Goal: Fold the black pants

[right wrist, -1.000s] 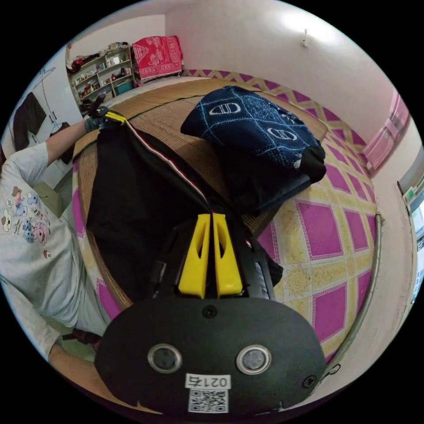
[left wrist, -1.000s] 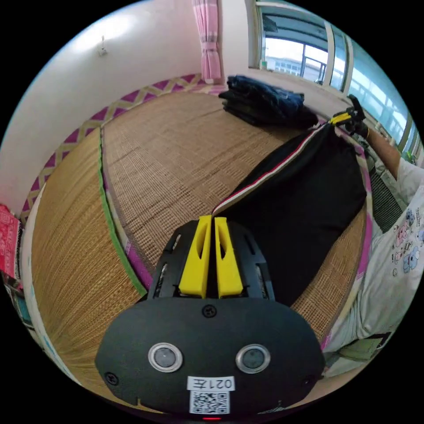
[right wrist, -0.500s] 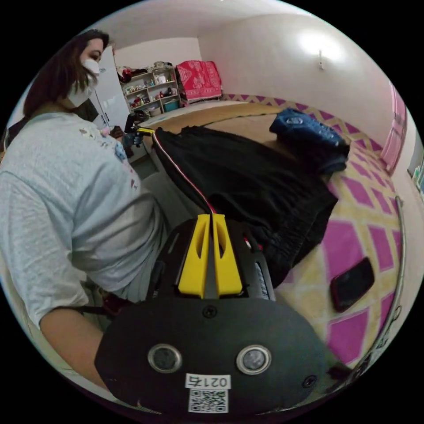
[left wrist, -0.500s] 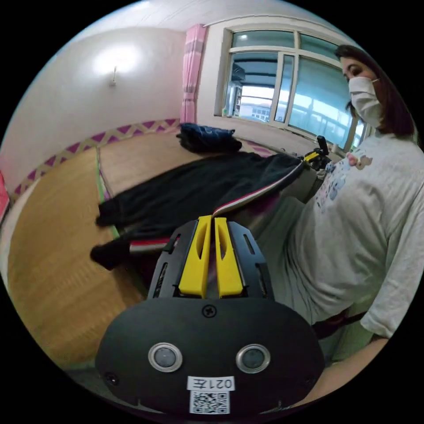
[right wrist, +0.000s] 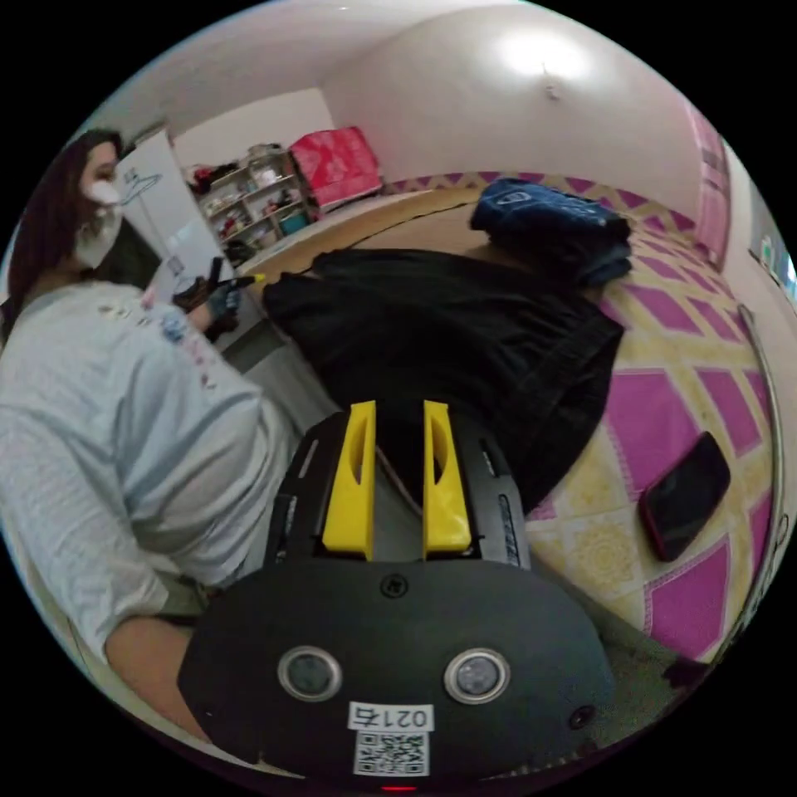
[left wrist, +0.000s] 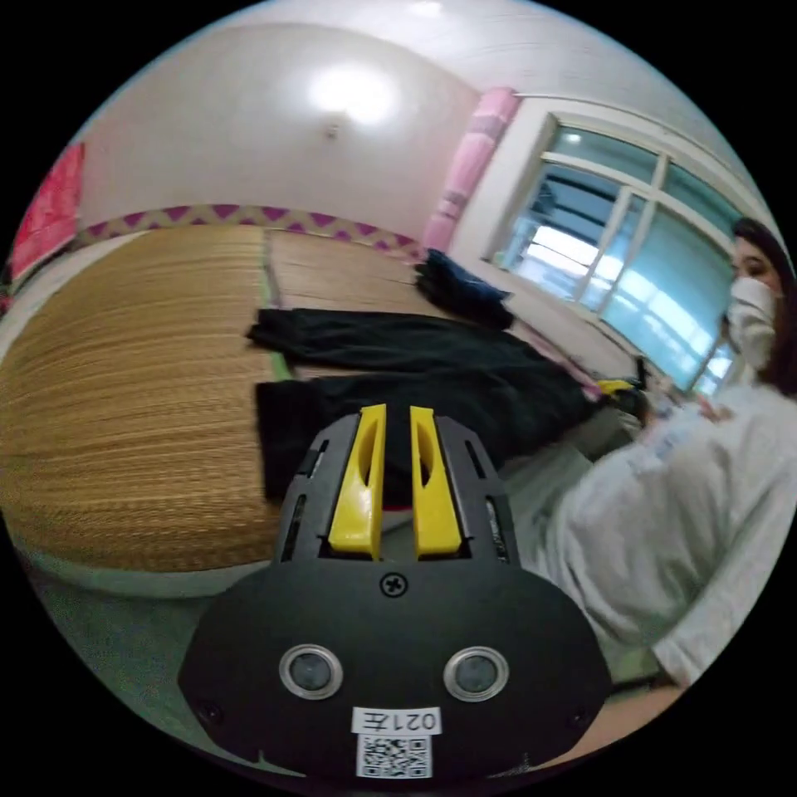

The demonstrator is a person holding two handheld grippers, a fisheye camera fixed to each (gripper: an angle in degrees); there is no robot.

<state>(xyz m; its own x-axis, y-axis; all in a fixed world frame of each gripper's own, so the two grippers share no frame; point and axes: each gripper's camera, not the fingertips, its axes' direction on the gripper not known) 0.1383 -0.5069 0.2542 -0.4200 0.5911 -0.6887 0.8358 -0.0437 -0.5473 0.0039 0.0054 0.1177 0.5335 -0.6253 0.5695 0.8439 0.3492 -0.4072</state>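
The black pants (left wrist: 415, 369) lie spread flat on the woven mat (left wrist: 124, 365), just beyond both grippers. The left gripper (left wrist: 397, 415) and right gripper (right wrist: 398, 411) hold nothing, each with jaws spread apart, clear of the cloth

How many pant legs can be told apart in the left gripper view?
2. On the black pants, one leg lies farther back on the woven mat; the other leg lies just ahead of the left gripper.
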